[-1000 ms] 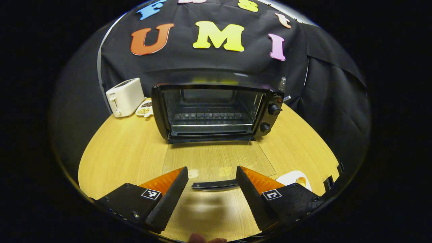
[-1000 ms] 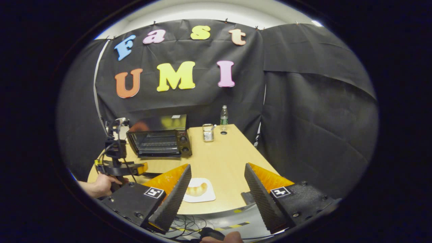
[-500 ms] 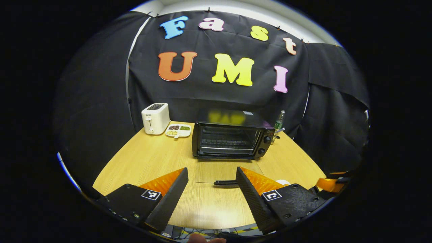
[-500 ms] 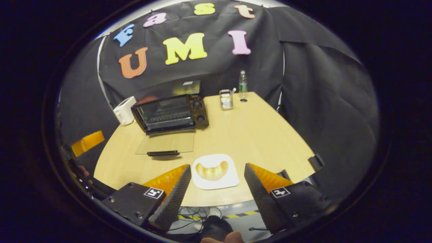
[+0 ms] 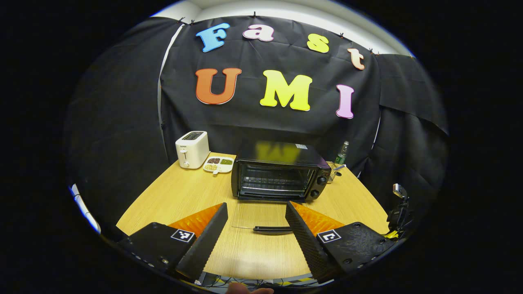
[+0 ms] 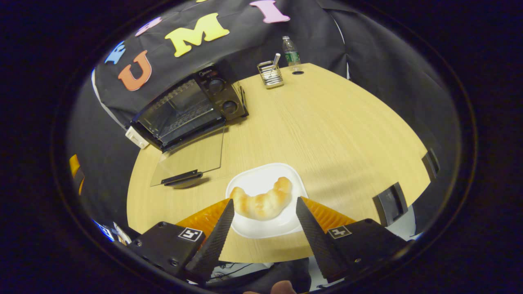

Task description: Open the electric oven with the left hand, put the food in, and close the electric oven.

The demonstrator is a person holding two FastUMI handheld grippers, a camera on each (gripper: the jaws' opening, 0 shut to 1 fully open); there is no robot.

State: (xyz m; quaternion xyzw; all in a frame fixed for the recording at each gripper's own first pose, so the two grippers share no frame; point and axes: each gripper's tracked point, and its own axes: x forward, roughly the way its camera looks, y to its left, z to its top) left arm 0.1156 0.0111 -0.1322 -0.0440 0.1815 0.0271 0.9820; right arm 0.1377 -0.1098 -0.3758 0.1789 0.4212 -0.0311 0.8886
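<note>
The black electric oven (image 6: 186, 108) stands open, its glass door (image 6: 192, 157) flat on the wooden table (image 6: 327, 134); its brand writing is too small to read. The curved croissant (image 6: 261, 201) lies on a white plate (image 6: 265, 226). The right gripper (image 6: 263, 210) and the left gripper (image 5: 255, 212) are spread, holding nothing.

A staged recording booth is shown, dressed as a small kitchen corner. Black cloth (image 5: 122, 122) is hung as walls around a rounded wooden desk (image 6: 327, 134). Household appliances and tableware are set out on it: an electric oven (image 5: 278, 171), a white toaster (image 5: 192, 149), a divided snack dish (image 5: 219, 164), a utensil rack (image 6: 270, 74) and a water bottle (image 6: 290, 51).
</note>
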